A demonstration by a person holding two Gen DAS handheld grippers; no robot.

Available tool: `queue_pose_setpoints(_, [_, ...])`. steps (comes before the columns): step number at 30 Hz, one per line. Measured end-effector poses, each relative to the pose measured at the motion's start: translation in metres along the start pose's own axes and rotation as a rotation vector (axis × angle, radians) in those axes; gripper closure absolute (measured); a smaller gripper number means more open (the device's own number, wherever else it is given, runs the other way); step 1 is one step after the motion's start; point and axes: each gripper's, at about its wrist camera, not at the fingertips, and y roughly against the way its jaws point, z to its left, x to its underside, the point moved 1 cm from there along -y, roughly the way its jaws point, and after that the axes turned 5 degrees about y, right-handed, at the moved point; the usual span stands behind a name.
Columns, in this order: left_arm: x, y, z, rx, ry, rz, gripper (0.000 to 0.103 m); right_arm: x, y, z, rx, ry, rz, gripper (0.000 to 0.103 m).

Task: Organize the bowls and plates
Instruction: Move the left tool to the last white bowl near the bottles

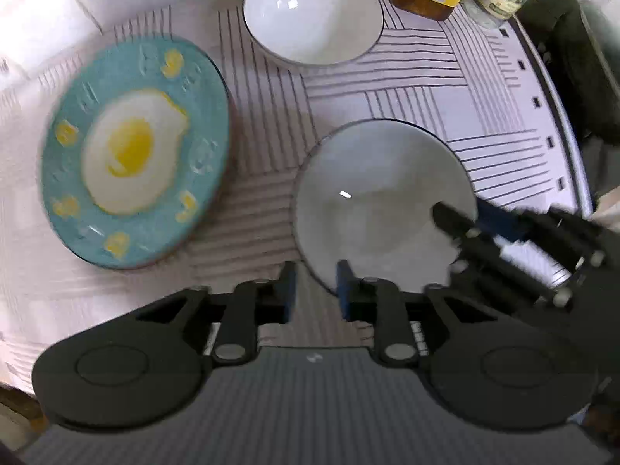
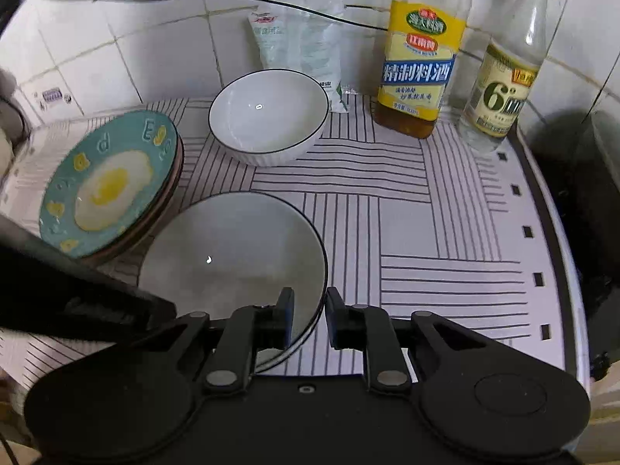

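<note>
Straddling the near bowl point(image 2: 232, 255) rim, both claws point(image 1: 316, 288) point(image 2: 310, 312) stand released, plates point(image 2: 170, 190) under the egg plate point(image 2: 104, 186) mostly hidden

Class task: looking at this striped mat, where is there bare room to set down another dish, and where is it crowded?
The widest bare patch of striped mat lies right of the near bowl, bordered by the two bottles behind and the dark edge strip on the right. It is crowded on the left, where the egg plate, far bowl and near bowl sit close together.
</note>
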Motion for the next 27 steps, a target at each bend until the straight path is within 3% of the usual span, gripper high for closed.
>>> queue_pose_setpoints(4, [-0.006,0.024,0.008,0.002,-0.023,-0.052,0.074,-0.009,0.009,-0.011,-0.032,-0.009,-0.010,0.080])
queue_pose_setpoints(6, [-0.012,0.036,0.014,0.010,-0.033,-0.092,0.070,-0.015,0.019,-0.017,-0.104,-0.029,-0.038,0.070])
queue_pose_setpoints(10, [-0.026,0.056,0.025,0.064,-0.066,-0.200,0.062,-0.027,0.040,-0.031,-0.213,-0.085,-0.099,0.066])
queue_pose_setpoints(14, [-0.050,0.064,0.038,0.014,-0.094,-0.321,0.060,-0.039,0.035,-0.050,-0.310,-0.212,-0.143,0.065])
queue_pose_setpoints(19, [-0.076,0.057,0.036,-0.040,-0.151,-0.314,0.055,-0.056,0.008,-0.057,-0.319,-0.327,-0.148,0.064])
queue_pose_setpoints(22, [-0.092,0.048,0.029,-0.026,-0.187,-0.291,0.053,-0.064,-0.013,-0.063,-0.341,-0.447,-0.084,0.064])
queue_pose_setpoints(24, [-0.098,0.042,0.023,-0.035,-0.238,-0.318,0.048,-0.068,-0.025,-0.065,-0.348,-0.479,-0.068,0.064])
queue_pose_setpoints(27, [-0.105,0.025,0.011,-0.052,-0.275,-0.299,0.046,-0.073,-0.043,-0.067,-0.320,-0.510,-0.041,0.064])
